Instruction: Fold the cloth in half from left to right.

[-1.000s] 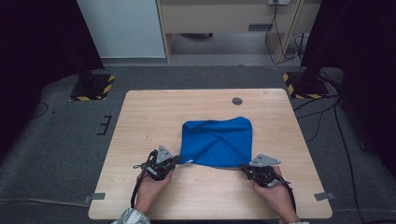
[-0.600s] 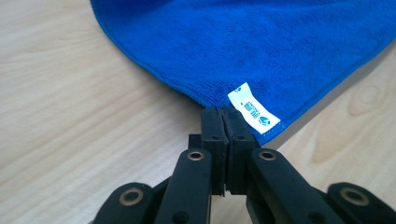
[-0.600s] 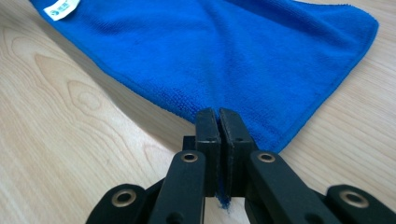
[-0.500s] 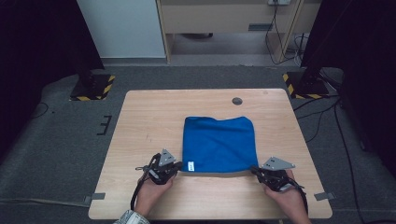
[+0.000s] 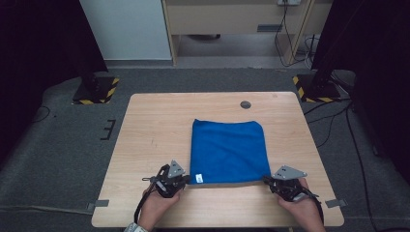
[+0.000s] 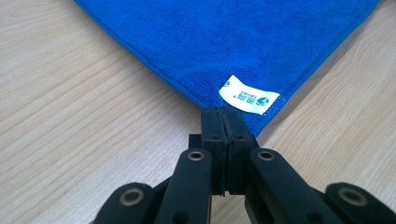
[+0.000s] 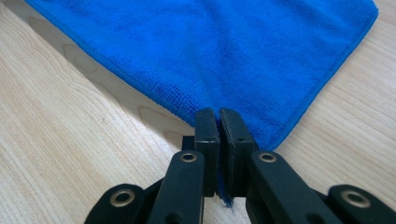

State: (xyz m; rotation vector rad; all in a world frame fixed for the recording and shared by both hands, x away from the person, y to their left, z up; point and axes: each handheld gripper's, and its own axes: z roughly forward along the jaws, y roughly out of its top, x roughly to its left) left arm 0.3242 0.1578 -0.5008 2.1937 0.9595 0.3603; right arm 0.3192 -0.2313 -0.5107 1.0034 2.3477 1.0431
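Since a second ago the blue cloth (image 5: 228, 152) has been drawn out flatter and squarer toward the near edge, its rumpled slant gone; both hands sit a little nearer the person, the right one shifted outward to the right.

At the left gripper (image 6: 222, 122) the black jaws are pressed together on the cloth's near left corner, just below the small white label (image 6: 249, 94) sewn there; in the high view that gripper (image 5: 186, 180) lies low on the wood, held by the left hand (image 5: 157, 205); the right gripper (image 7: 218, 122) likewise pinches the near right corner, a sliver of blue showing between the pads; from above it (image 5: 267, 180) sits at the cloth's corner with the right hand (image 5: 300, 205) behind it.

Between the two grippers the near hem runs nearly straight; the cloth lies flat on the wooden table (image 5: 154, 130), right of its middle, the far edge short of a small dark round disc (image 5: 245, 104) in the tabletop.
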